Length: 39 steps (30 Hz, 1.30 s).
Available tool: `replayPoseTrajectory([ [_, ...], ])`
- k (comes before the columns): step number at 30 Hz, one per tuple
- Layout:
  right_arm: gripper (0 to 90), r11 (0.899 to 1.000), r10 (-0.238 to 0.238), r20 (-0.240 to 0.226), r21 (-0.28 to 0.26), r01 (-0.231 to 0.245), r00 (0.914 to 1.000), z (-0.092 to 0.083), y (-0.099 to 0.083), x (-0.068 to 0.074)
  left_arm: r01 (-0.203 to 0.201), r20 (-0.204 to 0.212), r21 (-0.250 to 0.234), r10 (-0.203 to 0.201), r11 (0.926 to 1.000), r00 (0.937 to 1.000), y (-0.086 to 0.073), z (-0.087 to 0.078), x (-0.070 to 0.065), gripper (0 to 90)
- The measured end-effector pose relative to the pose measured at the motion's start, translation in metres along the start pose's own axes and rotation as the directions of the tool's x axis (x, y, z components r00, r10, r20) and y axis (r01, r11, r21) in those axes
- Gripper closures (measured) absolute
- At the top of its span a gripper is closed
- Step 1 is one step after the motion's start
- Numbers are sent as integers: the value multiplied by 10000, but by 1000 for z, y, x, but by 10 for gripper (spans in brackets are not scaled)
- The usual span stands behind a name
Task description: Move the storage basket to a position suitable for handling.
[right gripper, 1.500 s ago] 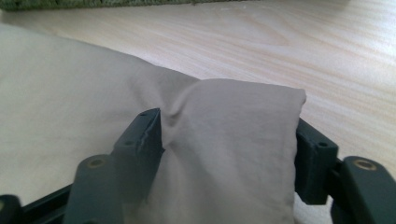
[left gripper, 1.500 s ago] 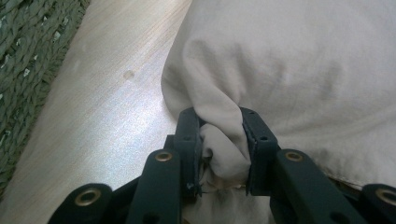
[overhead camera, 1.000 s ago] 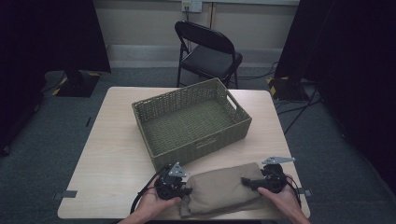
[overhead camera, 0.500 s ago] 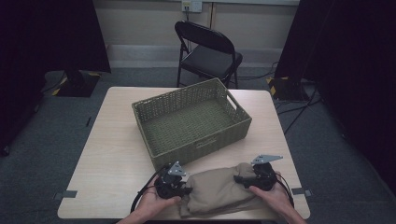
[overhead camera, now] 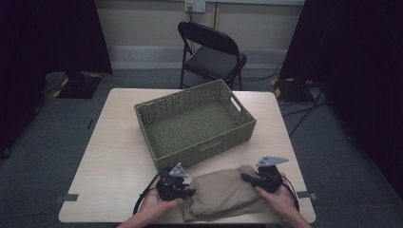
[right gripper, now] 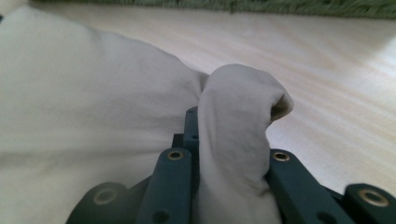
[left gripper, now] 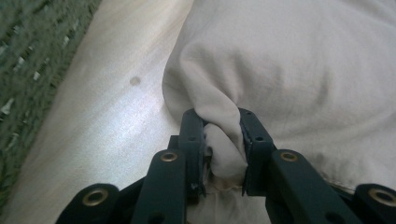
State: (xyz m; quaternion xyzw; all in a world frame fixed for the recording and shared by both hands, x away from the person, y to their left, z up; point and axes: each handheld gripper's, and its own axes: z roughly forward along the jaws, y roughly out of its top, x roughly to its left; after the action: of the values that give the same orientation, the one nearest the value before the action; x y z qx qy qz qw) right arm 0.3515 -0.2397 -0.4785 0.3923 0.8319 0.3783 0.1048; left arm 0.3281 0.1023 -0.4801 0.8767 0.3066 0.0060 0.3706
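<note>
A tan cloth bundle (overhead camera: 223,194) lies along the table's front edge. My left gripper (overhead camera: 190,192) is at its left end, shut on a pinched fold. In the left gripper view the black jaws (left gripper: 219,121) squeeze that fold of the cloth (left gripper: 299,70). My right gripper (overhead camera: 247,178) is at the cloth's right end; its jaws have just been closing, and they now clamp a raised corner. In the right gripper view that corner of the cloth (right gripper: 238,98) stands up between the jaws (right gripper: 229,135) and hides the right one's tip.
A green woven basket (overhead camera: 209,147) stands empty mid-table, just behind the cloth, with handle holes in its walls. Bare tabletop (overhead camera: 114,142) stretches left of it. A black folding chair (overhead camera: 214,52) stands beyond the far edge. Cables lie on the floor at right.
My right gripper has shifted slightly left onto the cloth's right end and shut on its corner, which now bunches upward. The left gripper has stayed where it was.
</note>
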Motion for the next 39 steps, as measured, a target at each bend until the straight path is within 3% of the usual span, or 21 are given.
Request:
replayPoseTrajectory([
  [4,788,9978,273,-48,-598,-275,9996,-9,3,-3,5,87,-496,-1,9988,10000,3,-8,1,761],
  [12,788,9944,415,-150,-962,-428,9990,-15,5,-5,-18,290,-978,47,9952,9996,5,-12,0,774],
  [20,790,9859,516,-165,-1584,-536,9985,-23,9,-6,-23,348,-1719,84,9851,9994,6,-23,1,789],
  [39,790,9738,508,-141,-2210,-526,9986,-35,12,-4,-206,324,-2284,287,9734,9991,13,-33,-1,792],
])
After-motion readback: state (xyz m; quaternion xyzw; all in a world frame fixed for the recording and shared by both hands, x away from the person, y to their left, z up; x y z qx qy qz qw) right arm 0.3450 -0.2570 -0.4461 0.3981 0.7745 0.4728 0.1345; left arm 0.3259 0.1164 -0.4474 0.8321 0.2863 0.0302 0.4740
